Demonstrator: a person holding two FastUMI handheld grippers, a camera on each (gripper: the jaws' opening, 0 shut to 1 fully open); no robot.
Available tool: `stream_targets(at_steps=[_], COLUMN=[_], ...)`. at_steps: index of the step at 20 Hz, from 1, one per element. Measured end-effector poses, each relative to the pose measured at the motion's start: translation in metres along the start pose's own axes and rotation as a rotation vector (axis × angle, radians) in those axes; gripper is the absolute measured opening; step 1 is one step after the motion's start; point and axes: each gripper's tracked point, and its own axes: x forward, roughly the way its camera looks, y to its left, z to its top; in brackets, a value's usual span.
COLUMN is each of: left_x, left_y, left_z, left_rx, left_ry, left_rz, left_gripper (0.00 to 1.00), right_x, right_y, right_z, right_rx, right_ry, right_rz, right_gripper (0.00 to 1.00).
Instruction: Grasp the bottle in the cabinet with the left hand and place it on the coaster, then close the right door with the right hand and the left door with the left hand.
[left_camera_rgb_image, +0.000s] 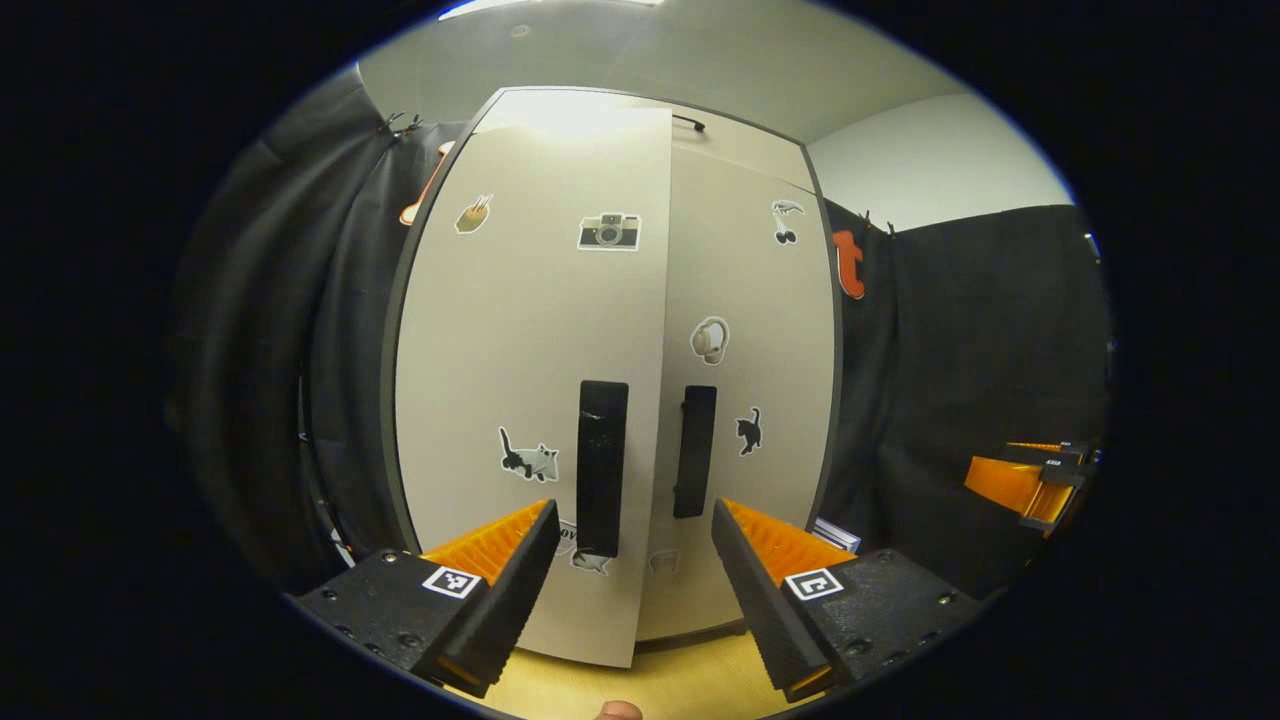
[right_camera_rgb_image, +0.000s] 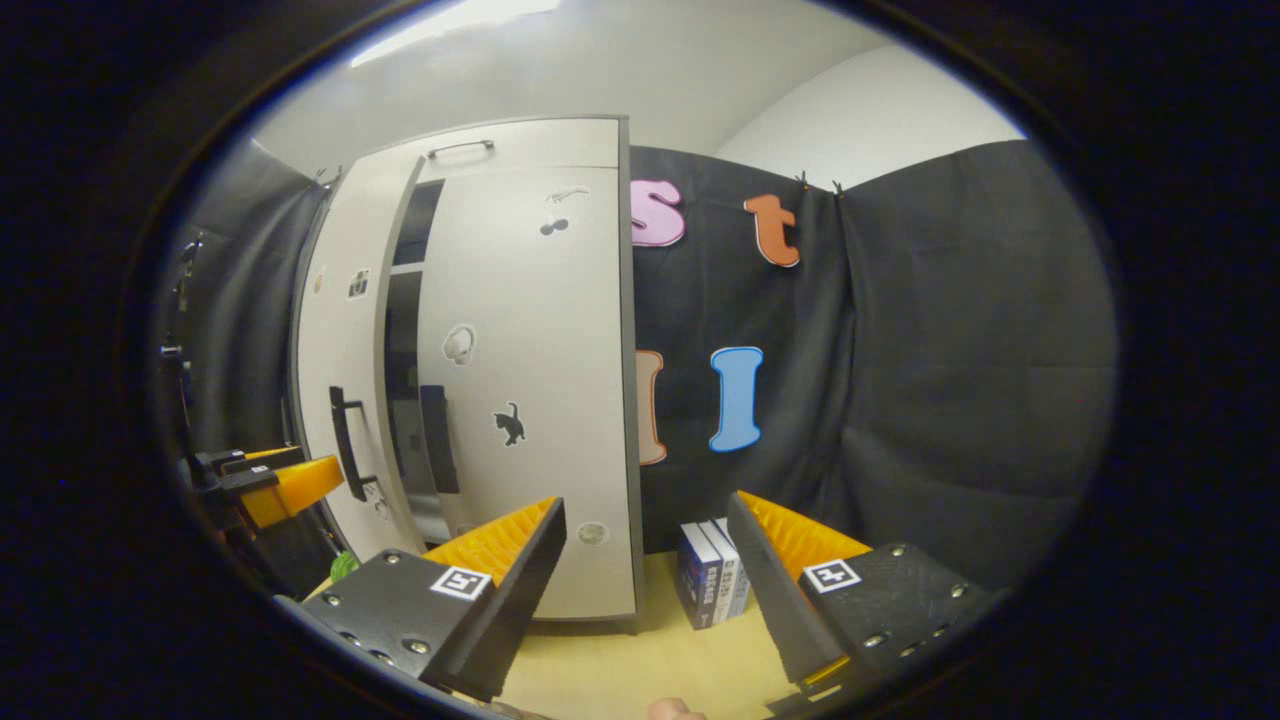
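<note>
Cabinet (left_camera_rgb_image: 610, 400) stands on the counter (left_camera_rgb_image: 660, 685), its left door (left_camera_rgb_image: 520, 380) slightly ajar and right door (left_camera_rgb_image: 750, 360) shut. Left tool (left_camera_rgb_image: 632, 600), wide open and empty, faces the left door's handle (left_camera_rgb_image: 602, 465). Right tool (right_camera_rgb_image: 648, 600), open and empty, hangs farther right near some books (right_camera_rgb_image: 712, 585).

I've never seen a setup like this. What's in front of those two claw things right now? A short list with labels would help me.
cabinet: pale, stands on a wooden tabletop
left door: ajar, a dark gap beside it
right door: shut or nearly so
door handles: dark vertical bars, one on each door
stickers: a camera, cats, headphones and cherries on the doors
left gripper: open, empty, facing the handles
right gripper: open, empty
books: upright, right of the cabinet
</note>
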Motion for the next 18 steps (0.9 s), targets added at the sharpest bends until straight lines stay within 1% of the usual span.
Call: stream_targets(at_steps=[1,3,4,7,8,18], left_x=[-0.003,-0.009,-0.011,-0.018,-0.018,-0.032], left_y=[0.0,-0.001,-0.002,-0.006,-0.006,-0.004], left_z=[0.0,0.002,0.004,0.007,0.007,0.007], left_rx=[0.001,0.01,0.013,0.013,0.013,0.022], left_ry=[0.001,0.001,-0.001,-0.004,-0.005,0.013], left_rz=[0.002,0.007,0.008,0.003,0.0,0.005], left_gripper=[0.95,0.95,0.95,0.95,0.95,0.95], right_x=[0.0,-0.002,-0.002,-0.004,-0.004,-0.007], right_y=[0.001,0.003,0.004,0.004,0.004,0.006], right_z=[0.0,0.0,0.0,-0.001,-0.001,-0.001], right_rx=[-0.001,-0.002,-0.003,-0.007,-0.006,-0.003], right_ry=[-0.001,-0.003,-0.003,-0.002,-0.002,-0.005], right_rz=[0.005,0.013,0.018,0.024,0.025,0.035], right_gripper=[0.98,0.98,0.93,0.94,0.98,0.98])
